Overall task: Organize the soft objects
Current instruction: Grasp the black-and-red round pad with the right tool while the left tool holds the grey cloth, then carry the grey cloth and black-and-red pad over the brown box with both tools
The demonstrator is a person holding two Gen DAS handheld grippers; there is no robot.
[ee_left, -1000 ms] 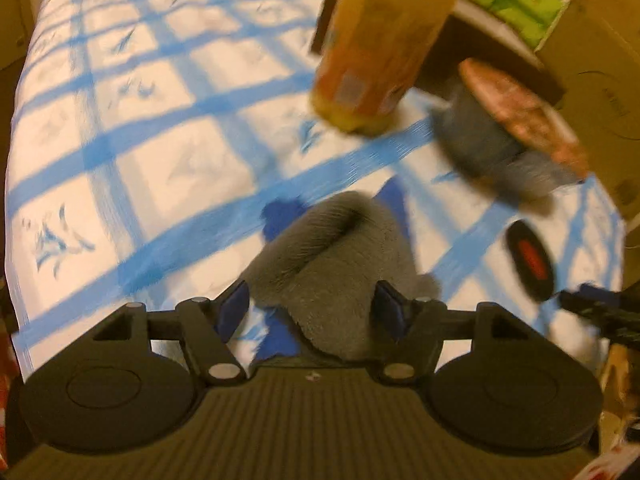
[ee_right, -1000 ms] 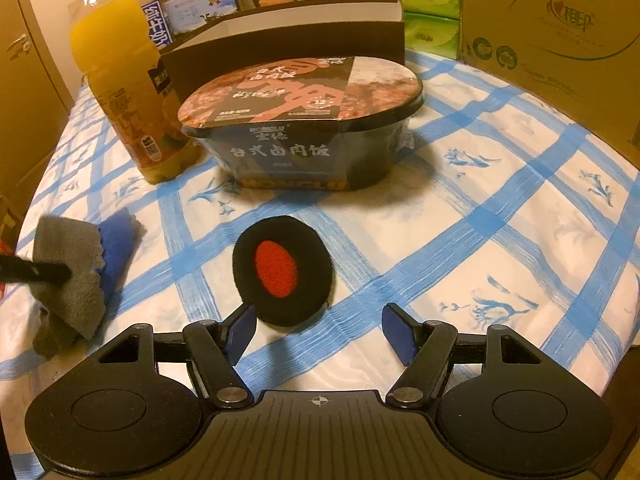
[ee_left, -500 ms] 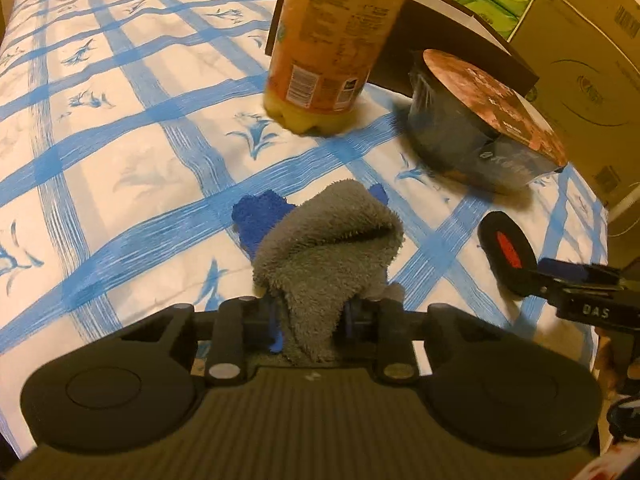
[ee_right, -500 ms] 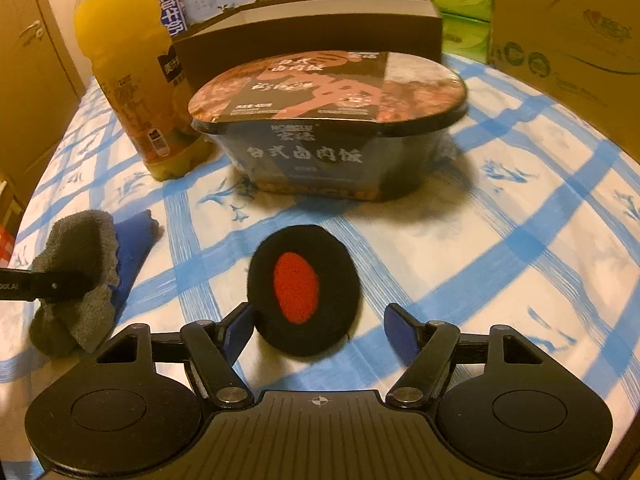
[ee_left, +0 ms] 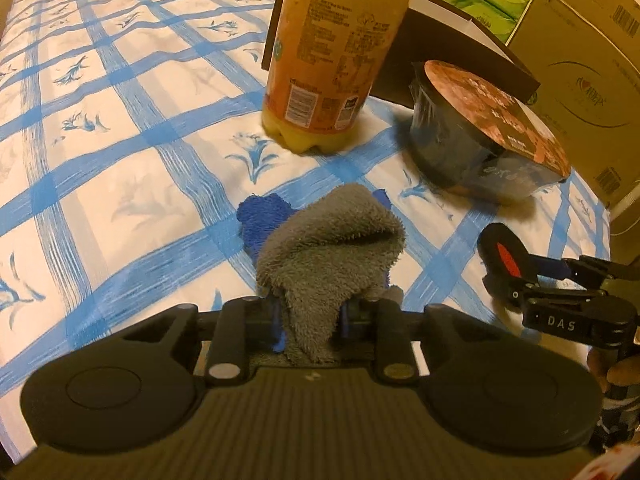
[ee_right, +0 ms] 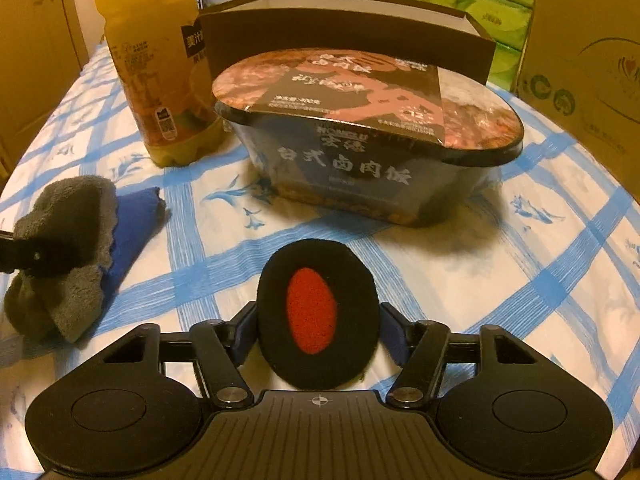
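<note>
A grey fluffy cloth [ee_left: 328,240] lies bunched over a blue cloth [ee_left: 260,220] on the blue-checked tablecloth [ee_left: 120,140]. My left gripper [ee_left: 312,316] is closing, and its pads pinch the near end of the grey cloth. The right wrist view shows the same grey cloth [ee_right: 64,232] and blue cloth [ee_right: 132,232] at the left. A black oval pad with a red centre [ee_right: 316,308] lies flat between the fingers of my right gripper [ee_right: 318,328]. Those jaws are closing, their pads right at the pad's edges, and it does not look squeezed. In the left wrist view the pad [ee_left: 500,248] and right gripper [ee_left: 532,280] sit far right.
An orange juice bottle [ee_right: 156,80] and a sealed dark meal bowl [ee_right: 360,132] stand just beyond the cloths and pad. Behind them is a dark open box [ee_right: 344,16], green tissue packs [ee_right: 480,0] and a cardboard box [ee_right: 588,60] at the right.
My left jaws went from wide around the grey cloth to pinching it. My right gripper moved forward, so the black pad now lies between its fingers, and its jaws narrowed.
</note>
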